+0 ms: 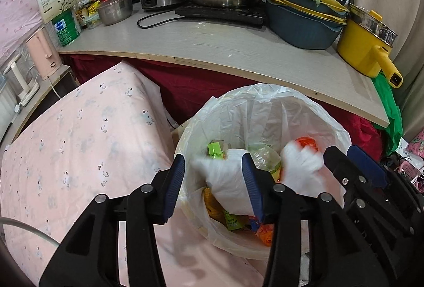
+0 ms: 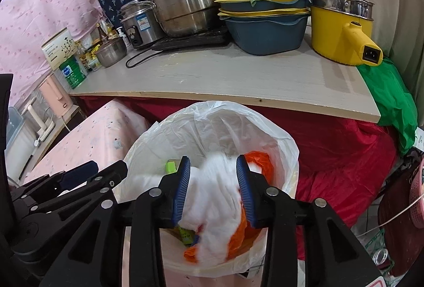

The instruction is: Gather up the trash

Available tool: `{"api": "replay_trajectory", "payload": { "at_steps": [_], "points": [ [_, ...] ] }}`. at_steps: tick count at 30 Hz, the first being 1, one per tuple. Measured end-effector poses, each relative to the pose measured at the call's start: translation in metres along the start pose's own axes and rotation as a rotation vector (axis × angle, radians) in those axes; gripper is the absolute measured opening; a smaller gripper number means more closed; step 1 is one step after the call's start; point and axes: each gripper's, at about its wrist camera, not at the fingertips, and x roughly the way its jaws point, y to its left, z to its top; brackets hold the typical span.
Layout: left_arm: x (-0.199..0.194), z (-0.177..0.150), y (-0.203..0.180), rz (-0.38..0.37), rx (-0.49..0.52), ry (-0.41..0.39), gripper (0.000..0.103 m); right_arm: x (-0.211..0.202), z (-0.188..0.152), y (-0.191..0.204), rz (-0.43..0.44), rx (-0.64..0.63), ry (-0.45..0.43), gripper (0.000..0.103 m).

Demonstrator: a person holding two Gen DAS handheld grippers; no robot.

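Hanging over the lined bin (image 1: pixel 265 112), both grippers (left (image 1: pixel 216 186), right (image 2: pixel 213 188)) have wide fingers around blurred white tissue (image 2: pixel 212 196).

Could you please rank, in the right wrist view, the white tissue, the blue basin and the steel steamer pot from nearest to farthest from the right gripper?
1. White tissue, between the right gripper fingers, over the bin.
2. Blue basin, on the counter, ahead and slightly right.
3. Steel steamer pot, behind, to the left.
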Motion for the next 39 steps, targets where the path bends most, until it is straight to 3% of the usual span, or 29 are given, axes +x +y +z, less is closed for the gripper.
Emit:
{"api": "replay_trajectory", "payload": {
  "at_steps": [21, 39],
  "points": [
    [-0.029, -0.013, 0.031, 0.044, -0.051, -0.028, 0.045, -0.024, -0.011, 0.025, 0.010, -0.050, -0.012, 0.044],
    [-0.058, -0.051, 0.052, 0.092, -0.068, -0.045, 0.066, -0.053, -0.039, 0.043, -0.014, -0.127, -0.015, 0.065]
  ]
}}
